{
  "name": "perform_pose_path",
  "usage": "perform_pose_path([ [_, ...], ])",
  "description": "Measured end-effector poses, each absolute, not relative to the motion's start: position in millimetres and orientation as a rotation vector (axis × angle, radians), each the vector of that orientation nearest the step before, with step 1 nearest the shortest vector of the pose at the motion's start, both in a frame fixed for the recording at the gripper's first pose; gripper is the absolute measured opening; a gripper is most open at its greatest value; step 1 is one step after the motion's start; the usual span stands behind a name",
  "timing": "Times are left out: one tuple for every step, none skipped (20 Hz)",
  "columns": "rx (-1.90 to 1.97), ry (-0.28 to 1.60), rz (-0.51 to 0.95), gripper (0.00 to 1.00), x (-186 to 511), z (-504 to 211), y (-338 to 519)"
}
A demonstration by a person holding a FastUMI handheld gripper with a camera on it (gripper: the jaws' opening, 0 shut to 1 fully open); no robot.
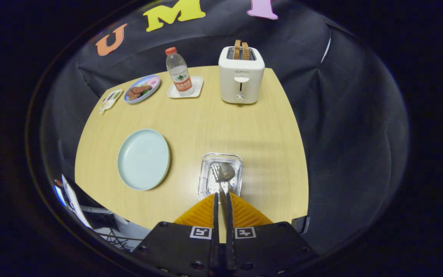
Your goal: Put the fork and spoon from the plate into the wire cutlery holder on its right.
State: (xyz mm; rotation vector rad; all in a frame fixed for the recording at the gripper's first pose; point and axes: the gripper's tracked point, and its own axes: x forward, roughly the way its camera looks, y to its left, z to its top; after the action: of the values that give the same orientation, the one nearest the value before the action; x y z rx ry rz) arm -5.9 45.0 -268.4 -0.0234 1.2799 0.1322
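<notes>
Gripper view: my claw (pixel 221 198) pinches the spoon (pixel 225 173) handle over the wire cutlery holder (pixel 206 175), fork (pixel 217 174) inside; plate (pixel 143 159) bare.

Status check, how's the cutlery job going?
Gripper shut on the spoon handle, above the wire holder. Fork already in holder. Plate bare. Nothing in the way.
</notes>
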Motion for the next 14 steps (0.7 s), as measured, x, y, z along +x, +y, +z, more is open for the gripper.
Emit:
perform_pose_path([
  [-0.019,1.263,0.129,0.07,-1.5,-266.9,46.3],
  [-0.017,1.239,0.126,0.07,0.9,-263.6,47.8],
  [-0.017,1.21,0.119,0.07,4.4,-257.2,47.8],
  [-0.016,1.177,0.115,0.14,10.2,-250.9,49.8],
  [-0.012,1.139,0.11,0.2,16.4,-244.2,51.9],
  [-0.002,1.103,0.111,0.27,21.9,-235.7,56.1],
  [0.005,1.066,0.107,0.3,26.7,-228.2,58.1],
  [0.017,1.029,0.11,0.35,32.1,-219.1,61.4],
  [0.022,0.997,0.109,0.4,34.8,-211.7,63.3],
  [0.027,0.97,0.11,0.54,38.1,-205.6,64.8],
  [0.032,0.942,0.11,0.69,39.3,-198.8,66.9],
  [0.037,0.916,0.109,0.84,42.0,-192.1,68.1],
  [0.043,0.892,0.109,0.85,44.4,-187.5,69.9],
  [0.052,0.873,0.108,0.85,46.5,-182.4,72.0],
])
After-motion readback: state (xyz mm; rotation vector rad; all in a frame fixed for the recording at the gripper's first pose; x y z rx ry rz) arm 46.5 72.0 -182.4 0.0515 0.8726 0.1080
